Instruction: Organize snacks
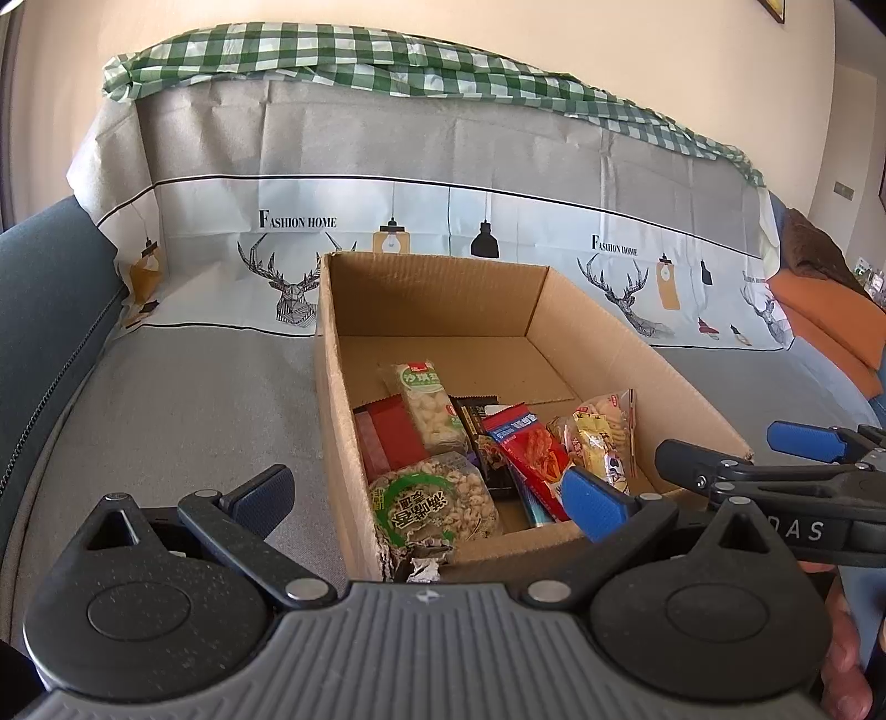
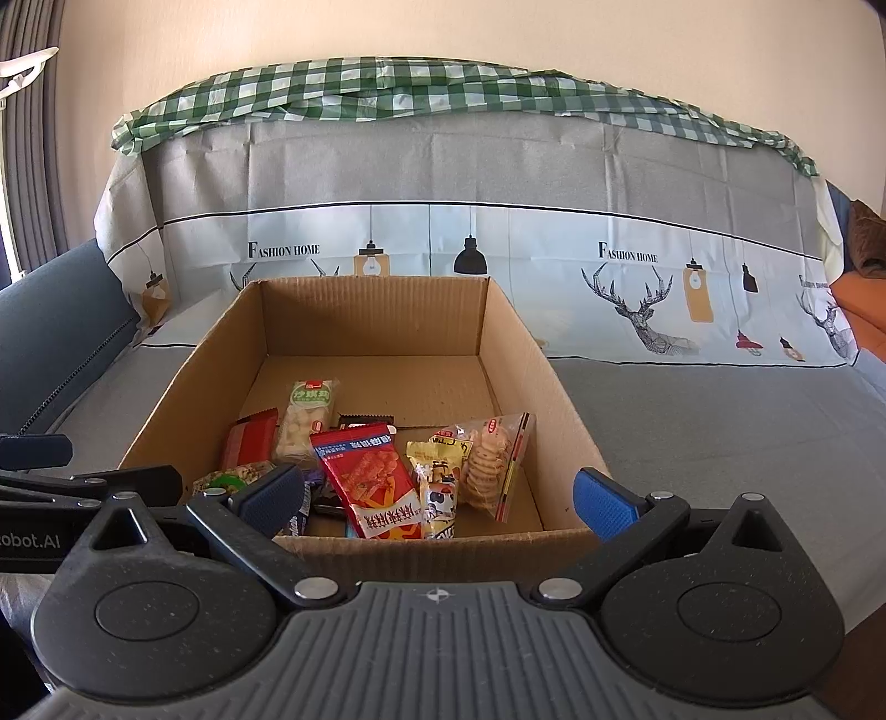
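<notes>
Soft, even daylight fills both views, brightest on the far wall (image 2: 443, 33). The box (image 2: 515, 343) shades its own floor along the left inside wall. Everything is sharp, without glare. Fisheye bending curves the edges, and the corners go dark.

I'm looking into a home, a living room by the look of it. In front of me is a sofa (image 2: 720, 421) draped with a grey cover (image 2: 443, 166) printed with deer, hanging lamps and the words "Fashion Home". A green checked cloth (image 2: 387, 91) lies along the top of its back. Dark blue upholstery (image 1: 50, 310) shows at the left end, and orange cushions (image 1: 825, 310) lie at the far right. Behind it all is a plain cream wall (image 2: 443, 33), with a curtain (image 2: 27, 166) at the left edge. A cardboard box (image 2: 371, 310) of packaged snacks (image 2: 365, 476) sits on the seat.
</notes>
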The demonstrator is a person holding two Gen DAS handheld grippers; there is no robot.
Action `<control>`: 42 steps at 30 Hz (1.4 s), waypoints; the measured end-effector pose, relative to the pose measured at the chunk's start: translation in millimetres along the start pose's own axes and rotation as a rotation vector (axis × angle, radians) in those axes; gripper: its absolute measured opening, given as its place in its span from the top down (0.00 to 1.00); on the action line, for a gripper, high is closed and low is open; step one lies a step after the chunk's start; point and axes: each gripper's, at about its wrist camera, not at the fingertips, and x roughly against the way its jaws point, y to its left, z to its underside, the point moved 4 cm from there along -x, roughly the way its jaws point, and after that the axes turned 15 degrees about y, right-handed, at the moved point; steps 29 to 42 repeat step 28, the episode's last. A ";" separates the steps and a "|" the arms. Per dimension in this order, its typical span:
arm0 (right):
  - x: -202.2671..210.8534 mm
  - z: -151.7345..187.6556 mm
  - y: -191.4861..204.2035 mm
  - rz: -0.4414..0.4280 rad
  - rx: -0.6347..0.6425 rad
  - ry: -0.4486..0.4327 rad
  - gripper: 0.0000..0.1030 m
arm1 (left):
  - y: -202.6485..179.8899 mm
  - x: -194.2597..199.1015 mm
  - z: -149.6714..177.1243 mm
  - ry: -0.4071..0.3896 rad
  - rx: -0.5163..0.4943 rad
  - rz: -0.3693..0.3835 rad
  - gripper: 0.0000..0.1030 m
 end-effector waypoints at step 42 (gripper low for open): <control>-13.6 -5.0 -5.2 0.012 -0.013 0.036 0.01 | -3.2 -9.7 -3.8 0.003 -0.004 0.033 0.00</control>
